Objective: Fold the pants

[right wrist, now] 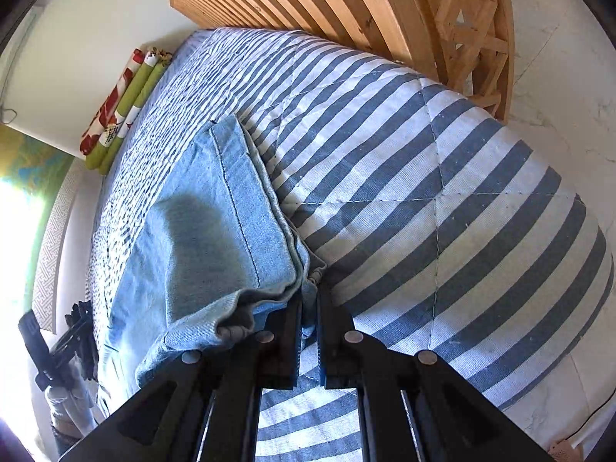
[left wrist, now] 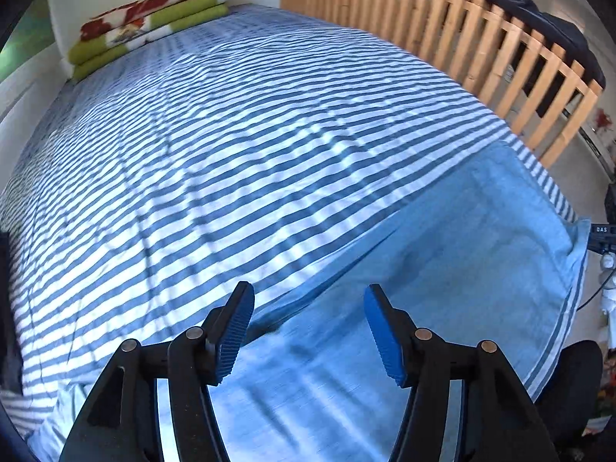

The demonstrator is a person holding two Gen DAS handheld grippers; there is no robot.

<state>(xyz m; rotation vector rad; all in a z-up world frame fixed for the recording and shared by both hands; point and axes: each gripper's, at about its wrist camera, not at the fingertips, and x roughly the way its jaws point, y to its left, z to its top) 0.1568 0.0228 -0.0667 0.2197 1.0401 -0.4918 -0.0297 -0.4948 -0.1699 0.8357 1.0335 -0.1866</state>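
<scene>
Pants half folded on the striped bed

The bed [left wrist: 215,146] is big and stripy, and the blue pants [right wrist: 215,231] lie flat on it, toward 7 o'clock in the right view. The right gripper [right wrist: 309,308] pinches their layered edge tight. The left gripper [left wrist: 308,331] hangs open, holding nothing. I think it must next grab another edge to fold again.
</scene>
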